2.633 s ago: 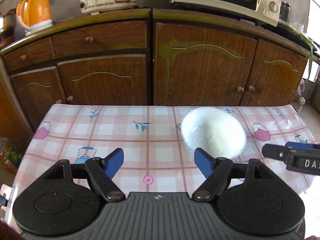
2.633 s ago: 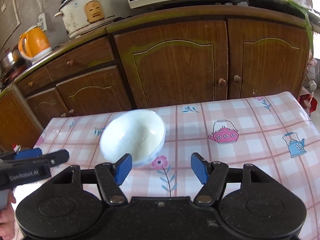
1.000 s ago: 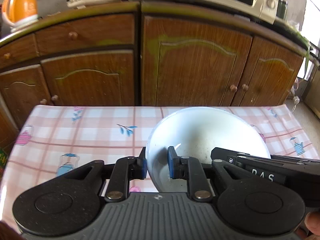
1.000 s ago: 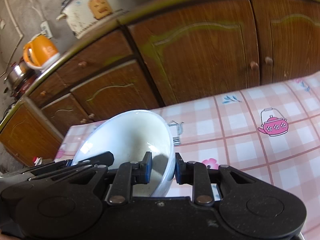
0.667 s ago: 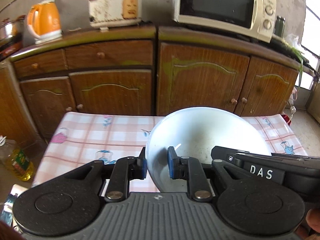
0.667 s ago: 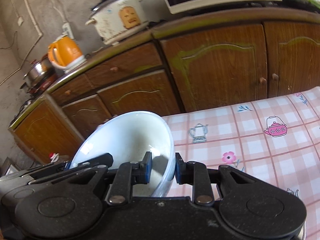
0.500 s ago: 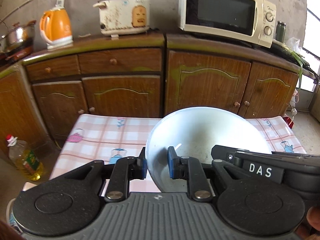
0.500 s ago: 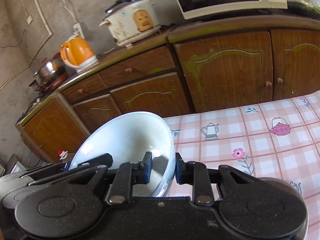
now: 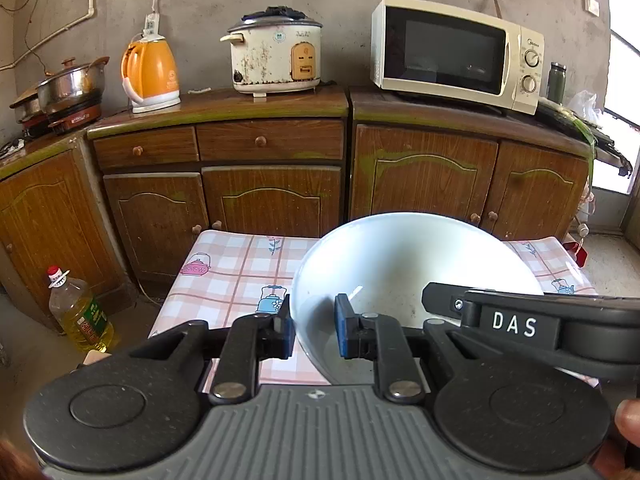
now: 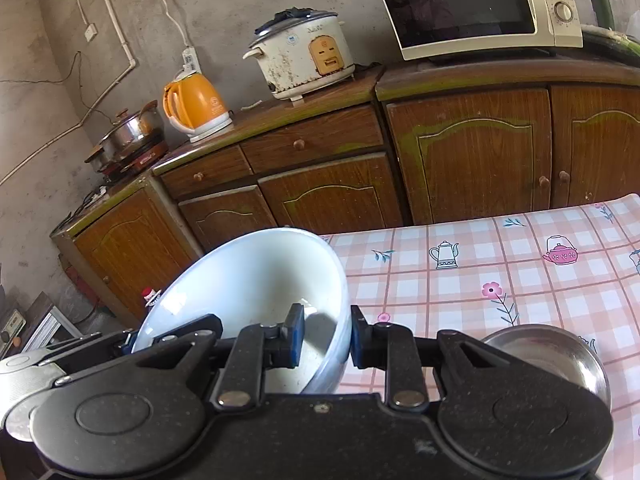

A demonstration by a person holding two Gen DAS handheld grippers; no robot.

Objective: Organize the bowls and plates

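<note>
Left wrist view shows us our left claw (image 9: 312, 330) clamped on the near rim of the white bowl (image 9: 400, 264), one blue pad outside the wall and one inside. The bowl is lifted clear of the bench (image 9: 240, 276), which wears a pink checked cloth with teapot prints and lies below and beyond it. Our right claw (image 9: 440, 300) reaches in from the right of this view, its black finger lying over the bowl's right side.

From the right wrist view we see our right claw (image 10: 325, 334) pinched on the bowl (image 10: 248, 280) at the opposite rim, pads on either side of the wall. The bowl tilts, its opening towards us. A steel bowl (image 10: 548, 354) sits on the bench (image 10: 520, 280) just right of this claw.

Behind the bench stand brown cabinets (image 9: 272, 196) carrying an orange kettle (image 9: 150, 74), a rice cooker (image 9: 276, 56) and a microwave (image 9: 456, 54). An oil bottle (image 9: 80, 312) stands on the floor at the left.
</note>
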